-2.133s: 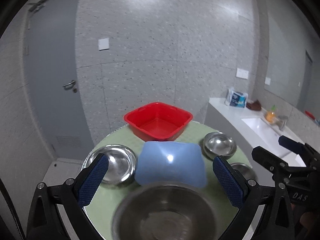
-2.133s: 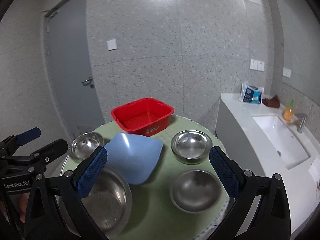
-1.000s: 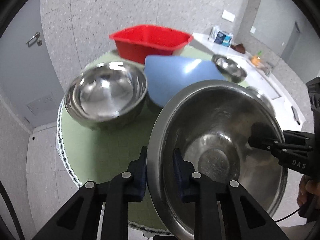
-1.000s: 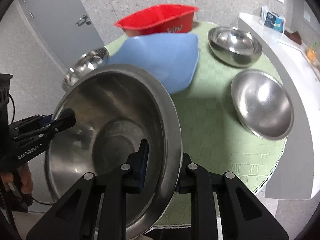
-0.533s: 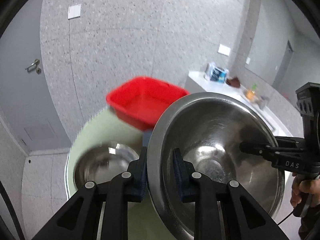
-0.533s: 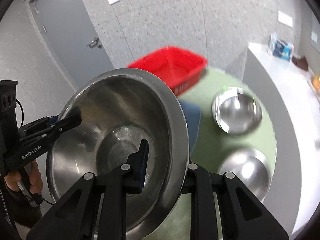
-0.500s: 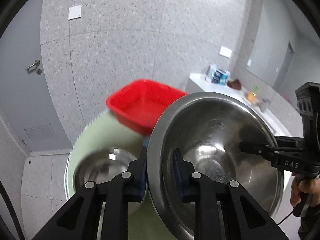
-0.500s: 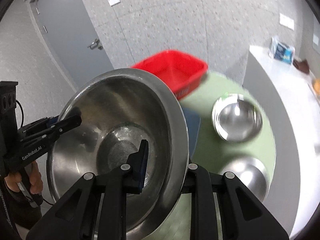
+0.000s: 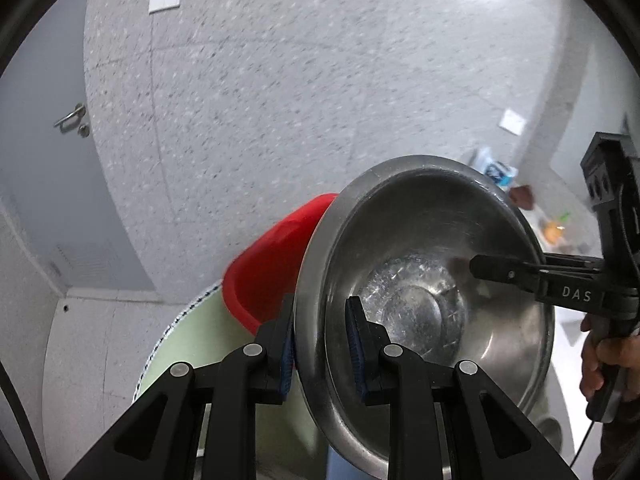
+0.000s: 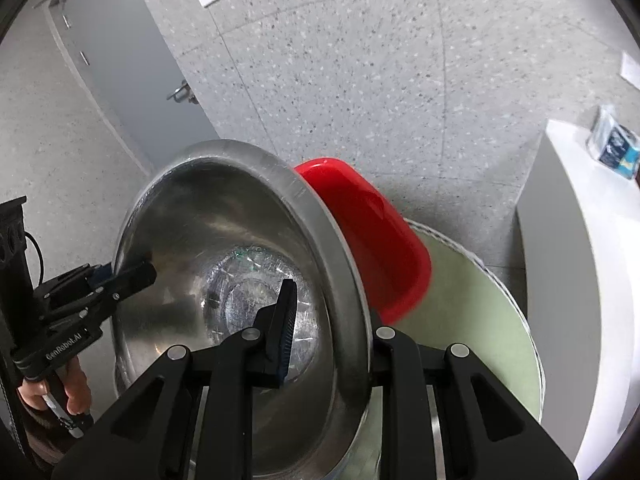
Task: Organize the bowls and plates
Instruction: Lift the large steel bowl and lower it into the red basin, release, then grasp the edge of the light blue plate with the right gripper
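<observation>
A large steel bowl (image 9: 424, 304) is held up in the air between both grippers. My left gripper (image 9: 320, 344) is shut on its left rim. My right gripper (image 10: 332, 320) is shut on its right rim; the bowl also fills the right wrist view (image 10: 224, 280). Each gripper shows in the other's view, clamped on the far rim. Behind the bowl a red plastic basin (image 9: 272, 256) stands on the round green table (image 9: 192, 344); it also shows in the right wrist view (image 10: 376, 232). The bowl hides the other bowls and most of the blue plate.
A white sink counter (image 10: 580, 260) stands to the right of the table, with a blue packet (image 10: 616, 148) on it. A grey door (image 9: 44, 128) is at the left in a speckled grey wall. The table's edge (image 10: 516, 300) is close to the counter.
Both grippers closed on the large bowl's rim and lifted it off the table. It has since risen higher and moved toward the red basin, which now sits directly behind it.
</observation>
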A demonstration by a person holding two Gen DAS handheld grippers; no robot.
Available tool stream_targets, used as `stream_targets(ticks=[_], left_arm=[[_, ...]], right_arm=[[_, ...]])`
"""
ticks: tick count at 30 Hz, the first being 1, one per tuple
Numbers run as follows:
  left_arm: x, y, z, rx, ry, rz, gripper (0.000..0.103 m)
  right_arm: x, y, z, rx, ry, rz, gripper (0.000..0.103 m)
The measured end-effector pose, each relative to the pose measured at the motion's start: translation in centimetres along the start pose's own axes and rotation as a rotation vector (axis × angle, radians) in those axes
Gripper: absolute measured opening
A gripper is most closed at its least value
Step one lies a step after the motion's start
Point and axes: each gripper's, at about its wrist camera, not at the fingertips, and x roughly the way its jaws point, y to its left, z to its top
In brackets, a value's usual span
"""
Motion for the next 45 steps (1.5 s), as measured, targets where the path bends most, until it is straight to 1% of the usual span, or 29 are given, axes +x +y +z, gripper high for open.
stream_targets(ticks=[3,7,10,15,20,21,25,26,27,28,29,30,32,34,35,36,37,38,42,44,45], left_arm=[[3.4,-0.6,1.6,-0.028,0.028,0.021,0.02],[6.5,-0.7,3.9,-0.053,0.059,0.039,0.02],[9.3,-1.0,5.8,-0.045,0.076,0.046,0.02],[13.9,-1.0,7.8,-0.044,0.121,0.063,0.02],[16.5,-0.6,7.8,-0.054,0.159,0.071,0.02],[16.9,-0.5,7.8,-0.054,0.167,0.075,0.02],[18.2,-0.6,7.6,-0.043,0.177,0.081,0.021],[18.4,-0.8,7.7,-0.035,0.182,0.079,0.022],[18.6,-0.9,7.7,-0.029,0.185,0.079,0.023],[18.8,-1.0,7.6,-0.019,0.186,0.083,0.024],[18.8,-1.1,7.5,-0.015,0.186,0.083,0.025],[18.8,-1.1,7.4,-0.015,0.184,0.078,0.028],[18.5,-1.2,7.2,-0.013,0.177,0.071,0.035],[17.9,-1.5,6.9,0.001,0.161,0.069,0.053],[17.3,-1.7,6.8,0.011,0.148,0.071,0.058],[16.9,-1.9,6.6,0.02,0.138,0.07,0.066],[16.5,-2.1,6.3,0.026,0.13,0.07,0.07],[16.1,-2.2,6.1,0.031,0.12,0.067,0.071],[13.5,-2.1,5.1,0.03,0.083,0.048,0.074],[11.7,-2.0,4.2,0.038,0.058,0.048,0.078],[10.7,-1.9,3.8,0.041,0.042,0.042,0.081]], right_arm=[[2.5,-1.3,1.5,-0.005,0.035,0.006,0.022],[6.2,-2.1,2.6,-0.002,0.092,0.031,0.022],[7.7,-2.6,2.5,0.001,0.118,0.03,0.022],[10.2,-3.7,2.9,0.014,0.167,0.021,0.021],[10.9,-3.4,2.6,-0.009,0.173,-0.005,0.022],[10.9,-3.4,2.7,-0.016,0.171,-0.011,0.024],[11.0,-3.1,2.5,-0.044,0.164,-0.06,0.028],[11.0,-3.2,2.5,-0.044,0.164,-0.06,0.035],[10.8,-3.1,2.5,-0.044,0.163,-0.057,0.046],[10.7,-3.0,2.5,-0.047,0.162,-0.054,0.052],[10.7,-2.9,2.5,-0.05,0.161,-0.055,0.062],[10.6,-2.9,2.4,-0.051,0.16,-0.055,0.064],[10.0,-2.9,2.2,-0.053,0.148,-0.063,0.065],[9.3,-3.2,2.1,-0.034,0.138,-0.063,0.065],[8.9,-3.4,2.1,-0.025,0.132,-0.057,0.065],[8.5,-3.4,1.9,-0.017,0.123,-0.057,0.067],[7.9,-3.4,1.8,-0.015,0.108,-0.067,0.069],[7.2,-3.3,1.6,-0.015,0.092,-0.08,0.072],[4.1,-3.0,0.6,0.007,0.037,-0.108,0.072],[1.9,-2.7,-0.3,0.017,-0.003,-0.138,0.073],[0.7,-2.5,-0.8,0.023,-0.027,-0.156,0.075]])
